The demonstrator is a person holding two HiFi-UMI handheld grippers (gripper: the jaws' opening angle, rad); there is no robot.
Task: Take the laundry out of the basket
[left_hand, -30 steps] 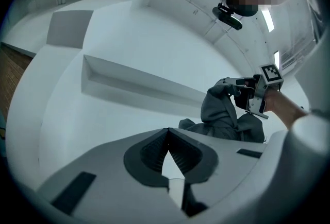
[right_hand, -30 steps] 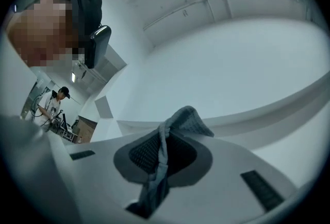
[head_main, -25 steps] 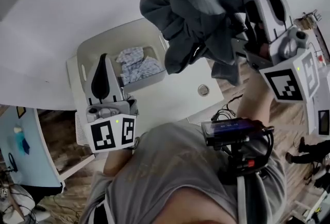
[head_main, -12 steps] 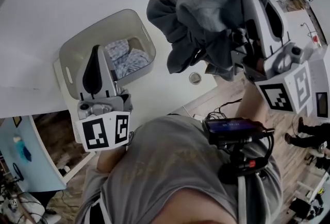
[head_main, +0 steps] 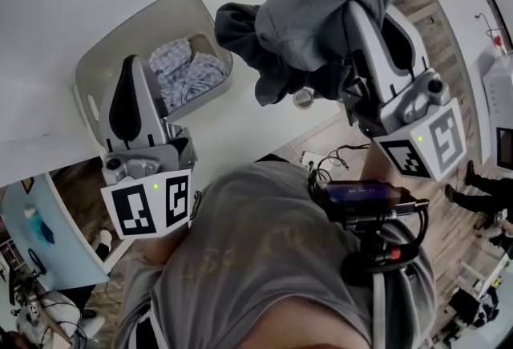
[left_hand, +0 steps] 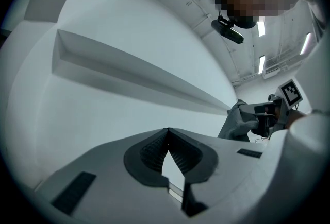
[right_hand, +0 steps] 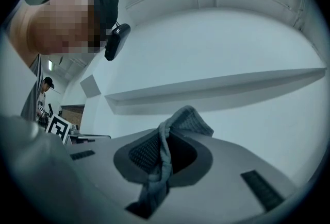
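Note:
A pale laundry basket [head_main: 90, 76] stands on the white table at the upper left of the head view. A blue-and-white checked cloth [head_main: 186, 73] lies inside it. My right gripper [head_main: 365, 9] is raised to the right of the basket and is shut on a bunched grey garment [head_main: 309, 26], which hangs over the table edge. In the right gripper view a twisted fold of the grey garment [right_hand: 178, 124] is pinched between the pads. My left gripper [head_main: 131, 66] hovers over the basket's near side, shut and empty; its tips [left_hand: 168, 131] meet.
The white table [head_main: 264, 139] ends just right of the basket. A small round metal fitting [head_main: 303, 98] sits near that edge, with wooden floor [head_main: 425, 2] beyond. A dark device [head_main: 357, 196] is strapped to the person's chest.
The basket and table have slid up and left in the view. The right gripper, still clamped on the grey garment, has shifted a little left. The left gripper stays shut by the basket.

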